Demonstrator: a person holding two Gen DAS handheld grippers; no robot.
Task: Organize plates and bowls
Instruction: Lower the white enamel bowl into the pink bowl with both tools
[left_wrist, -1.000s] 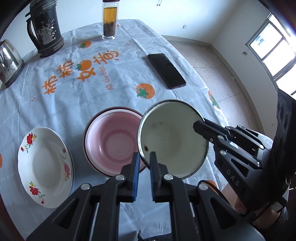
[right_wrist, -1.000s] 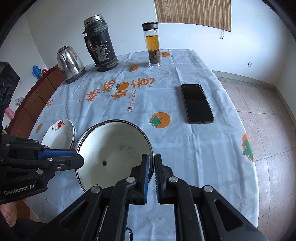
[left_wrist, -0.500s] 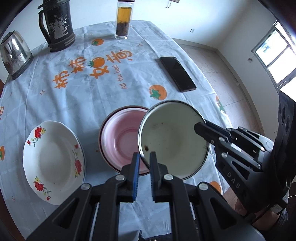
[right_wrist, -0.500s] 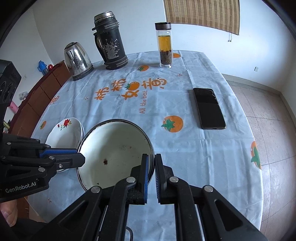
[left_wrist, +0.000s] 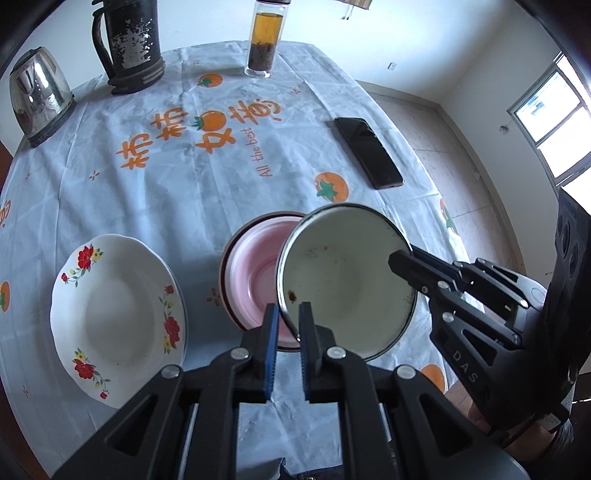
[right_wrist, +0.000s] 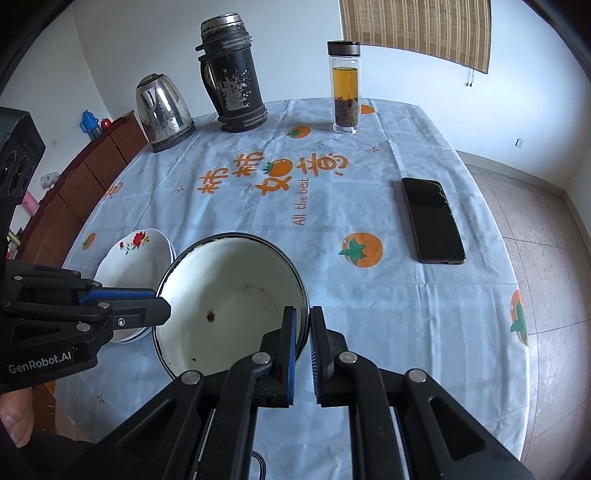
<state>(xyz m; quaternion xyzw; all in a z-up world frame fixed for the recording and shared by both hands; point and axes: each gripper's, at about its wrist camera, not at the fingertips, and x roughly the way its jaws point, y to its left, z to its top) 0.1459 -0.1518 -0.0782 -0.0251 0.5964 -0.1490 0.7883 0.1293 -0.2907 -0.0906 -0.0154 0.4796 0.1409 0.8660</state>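
A white enamel bowl (left_wrist: 343, 280) with a dark rim hangs in the air, held by both grippers. My left gripper (left_wrist: 286, 317) is shut on its near-left rim. My right gripper (right_wrist: 302, 325) is shut on its right rim and also shows in the left wrist view (left_wrist: 400, 258). The bowl (right_wrist: 229, 306) is above and to the right of a pink bowl (left_wrist: 255, 266) on the table, partly covering it. A white flowered plate (left_wrist: 118, 314) lies left of the pink bowl, also in the right wrist view (right_wrist: 136, 254). The pink bowl is hidden in the right wrist view.
A black phone (left_wrist: 369, 153) lies at the right on the tablecloth (left_wrist: 166, 184). A steel kettle (left_wrist: 37, 99), a black thermos jug (left_wrist: 127, 44) and a glass tea bottle (left_wrist: 264, 40) stand at the far edge. The table's right edge drops to tiled floor.
Both grippers have lifted the white bowl higher and drawn it back; the table objects now sit further up and smaller beneath it. Both grips are unchanged.
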